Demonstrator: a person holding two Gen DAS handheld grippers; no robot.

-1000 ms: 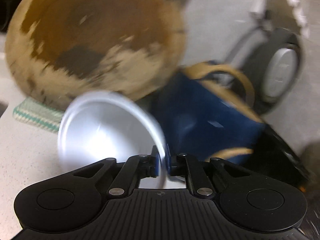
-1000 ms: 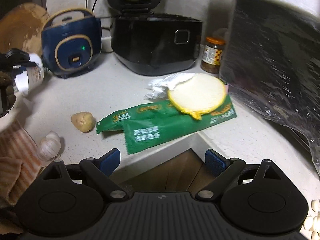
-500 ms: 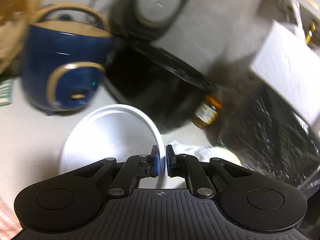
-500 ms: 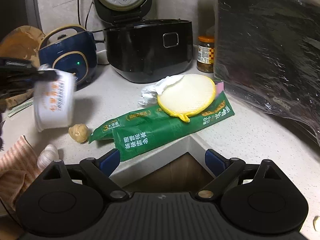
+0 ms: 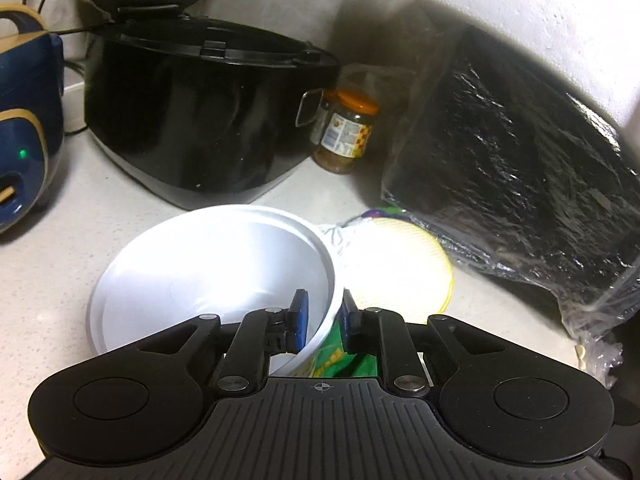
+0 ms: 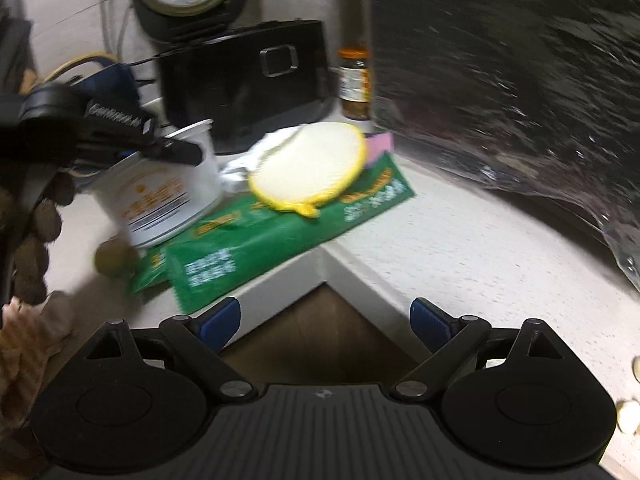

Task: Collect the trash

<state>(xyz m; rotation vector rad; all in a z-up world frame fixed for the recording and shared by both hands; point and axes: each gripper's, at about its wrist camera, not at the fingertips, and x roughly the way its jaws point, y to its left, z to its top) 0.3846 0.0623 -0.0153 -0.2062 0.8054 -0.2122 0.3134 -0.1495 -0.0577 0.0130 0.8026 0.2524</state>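
Left wrist view: the left gripper [image 5: 322, 322] fills the lower frame, its jaws parting narrowly with the wall of a white paper cup [image 5: 208, 276] between them; one blue pad lies inside the rim, the other outside against the printed side, and neither visibly presses. The cup occupies the lower centre, mouth toward the camera, empty and brightly lit. Beneath its right edge shows a strip of green wrapper [image 5: 360, 364]; just right of the cup lies a round yellow-edged pad [image 5: 400, 264] on the pale surface [image 5: 52, 264]. A black rice cooker [image 5: 200, 120] stands at upper centre, a blue cooker [image 5: 24, 128] at the left edge, a jar with an orange lid [image 5: 346, 132] right of centre, a black plastic-wrapped bulk [image 5: 520, 160] at right.

Right wrist view: the right gripper [image 6: 326, 322] stands at lower centre, jaws wide and empty, over the inner corner of the surface's edge; the cup [image 6: 160, 196] is at centre left, tilted, its base on the left end of the green wrapper [image 6: 280, 236], well apart from these jaws; the yellow-edged pad [image 6: 312, 164] rests on the wrapper's upper part.
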